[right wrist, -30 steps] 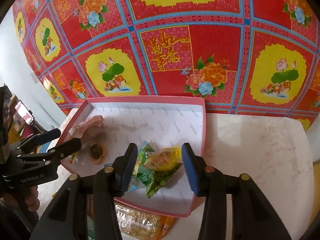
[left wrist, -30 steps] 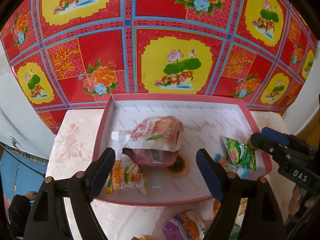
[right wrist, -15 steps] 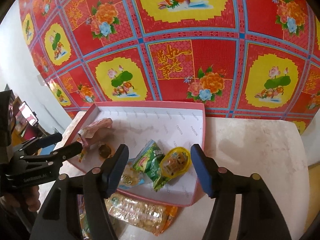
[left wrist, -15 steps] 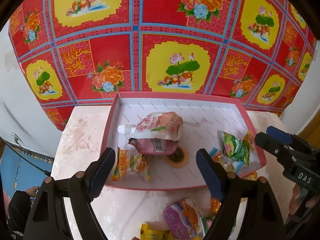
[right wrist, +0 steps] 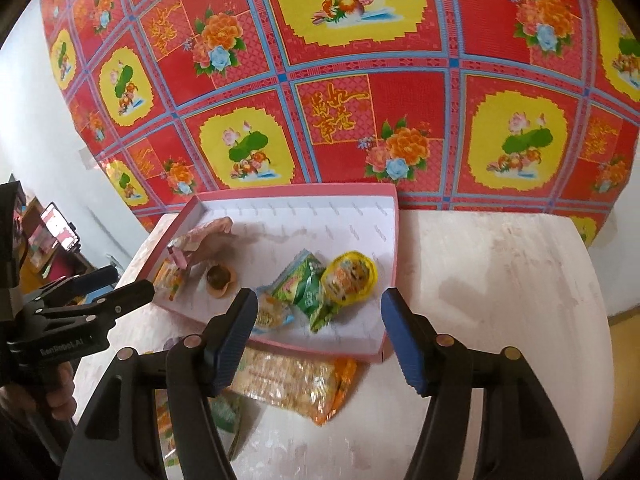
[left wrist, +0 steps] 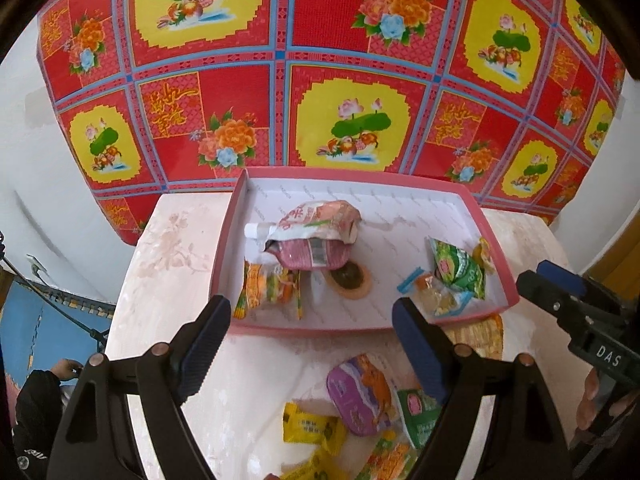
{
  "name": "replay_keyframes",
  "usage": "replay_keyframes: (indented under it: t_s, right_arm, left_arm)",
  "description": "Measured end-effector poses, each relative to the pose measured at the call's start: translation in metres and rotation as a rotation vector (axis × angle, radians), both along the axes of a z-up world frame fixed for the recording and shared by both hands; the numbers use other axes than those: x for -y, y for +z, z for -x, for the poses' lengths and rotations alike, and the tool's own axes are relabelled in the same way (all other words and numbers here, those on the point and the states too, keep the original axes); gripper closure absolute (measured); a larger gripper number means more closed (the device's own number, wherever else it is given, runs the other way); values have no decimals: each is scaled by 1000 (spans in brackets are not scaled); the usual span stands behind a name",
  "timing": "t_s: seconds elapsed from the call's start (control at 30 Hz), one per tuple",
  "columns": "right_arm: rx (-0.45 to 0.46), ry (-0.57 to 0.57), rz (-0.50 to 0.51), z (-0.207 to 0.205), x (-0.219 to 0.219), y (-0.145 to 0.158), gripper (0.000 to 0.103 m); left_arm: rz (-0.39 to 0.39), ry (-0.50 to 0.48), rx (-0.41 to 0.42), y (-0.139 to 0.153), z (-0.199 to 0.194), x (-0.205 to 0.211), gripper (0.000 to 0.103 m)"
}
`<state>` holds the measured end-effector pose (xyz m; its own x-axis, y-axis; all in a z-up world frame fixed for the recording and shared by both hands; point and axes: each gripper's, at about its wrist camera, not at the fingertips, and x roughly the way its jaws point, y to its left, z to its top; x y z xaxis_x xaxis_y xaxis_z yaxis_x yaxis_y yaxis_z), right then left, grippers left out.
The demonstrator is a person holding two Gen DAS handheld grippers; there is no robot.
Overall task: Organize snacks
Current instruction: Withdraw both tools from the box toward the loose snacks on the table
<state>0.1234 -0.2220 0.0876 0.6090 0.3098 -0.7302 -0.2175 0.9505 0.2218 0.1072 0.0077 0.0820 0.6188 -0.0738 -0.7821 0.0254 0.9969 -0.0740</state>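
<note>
Both grippers, left (left wrist: 310, 334) and right (right wrist: 318, 334), have drawn back from the tray (left wrist: 494, 216), jaws spread, empty.

The shallow pink-rimmed cardboard tray (right wrist: 394, 248) has bare white floor along its far edge and far right corner. Its near edge is crowded by a green foil packet (right wrist: 306, 290) and a round yellow-lidded cup (right wrist: 350, 276). A long orange cracker pack (right wrist: 296, 384) blocks the pale marble tabletop (right wrist: 500, 280) just before the tray.
</note>
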Motion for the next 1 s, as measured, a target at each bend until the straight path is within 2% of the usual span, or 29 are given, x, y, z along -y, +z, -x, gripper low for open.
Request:
replay_keyframes:
  t_s: [0.53,1.0]
  right_arm:
    - [-75,26,4,27,1,-25,37]
    - [-108,55,1,38,-9,-33,37]
  left_arm:
    - [-8,19,-50,-12,22,-6,17]
    - [-6,13,-112,-39,42,-16,17]
